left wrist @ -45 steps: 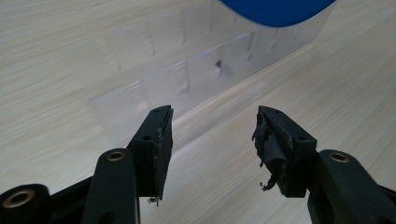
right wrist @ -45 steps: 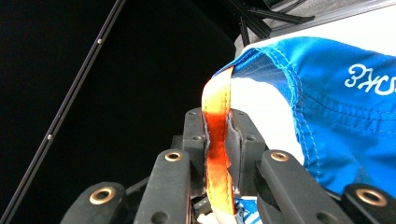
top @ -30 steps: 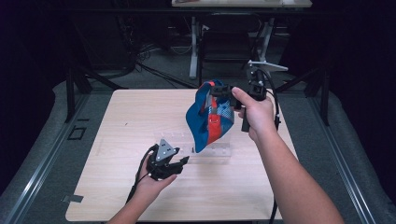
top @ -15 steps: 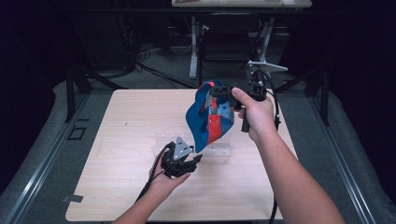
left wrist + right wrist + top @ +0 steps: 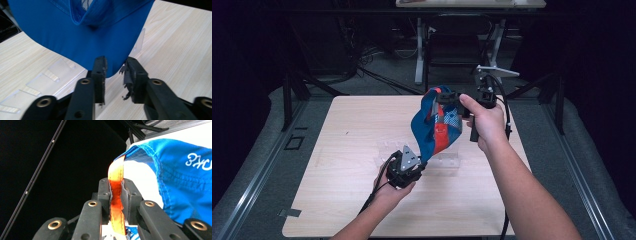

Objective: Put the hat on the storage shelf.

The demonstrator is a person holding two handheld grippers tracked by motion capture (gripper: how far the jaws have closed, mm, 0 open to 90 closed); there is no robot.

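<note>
One blue cap (image 5: 434, 127); two grippers; one table (image 5: 342, 150)

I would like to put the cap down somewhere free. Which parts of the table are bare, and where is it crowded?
The table is bare on its left half, from the far left corner to the near left edge, and along the near edge beside the right forearm. It is crowded mid-right: the clear plastic tray lies there, with the cap hanging over it and the left gripper at the cap's brim.
</note>
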